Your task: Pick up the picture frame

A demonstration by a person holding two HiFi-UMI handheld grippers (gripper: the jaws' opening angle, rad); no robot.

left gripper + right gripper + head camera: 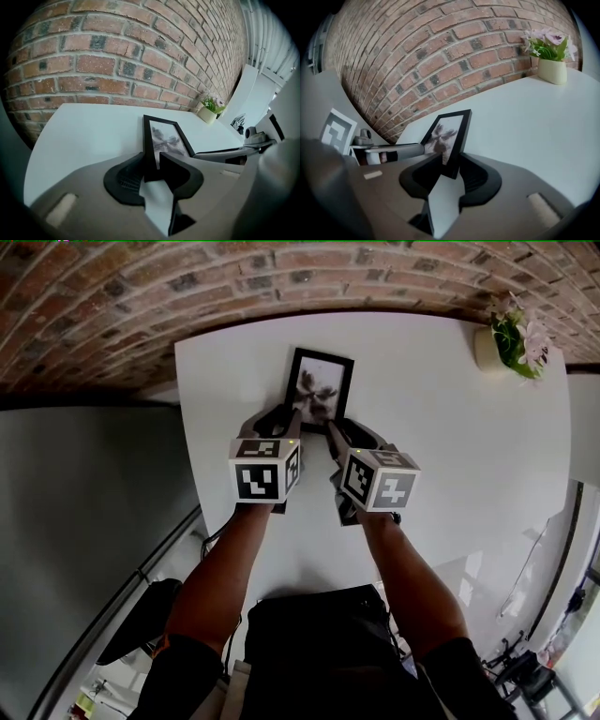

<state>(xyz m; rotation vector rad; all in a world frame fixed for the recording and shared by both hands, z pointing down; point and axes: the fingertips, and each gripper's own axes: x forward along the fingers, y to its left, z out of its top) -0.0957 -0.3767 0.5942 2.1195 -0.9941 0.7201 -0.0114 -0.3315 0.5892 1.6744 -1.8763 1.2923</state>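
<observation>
A black rectangular picture frame (319, 381) with a grey floral print stands upright on the white tabletop (450, 456), just in front of the red brick wall (187, 296). The 2 grippers meet it from the near side. The left gripper (152, 161) has its jaws closed on the lower left edge, and the right gripper (451, 161) is closed on the lower right corner, with pads against both faces. A cream pot of pink flowers (511, 343) sits well apart at the table's far right.
</observation>
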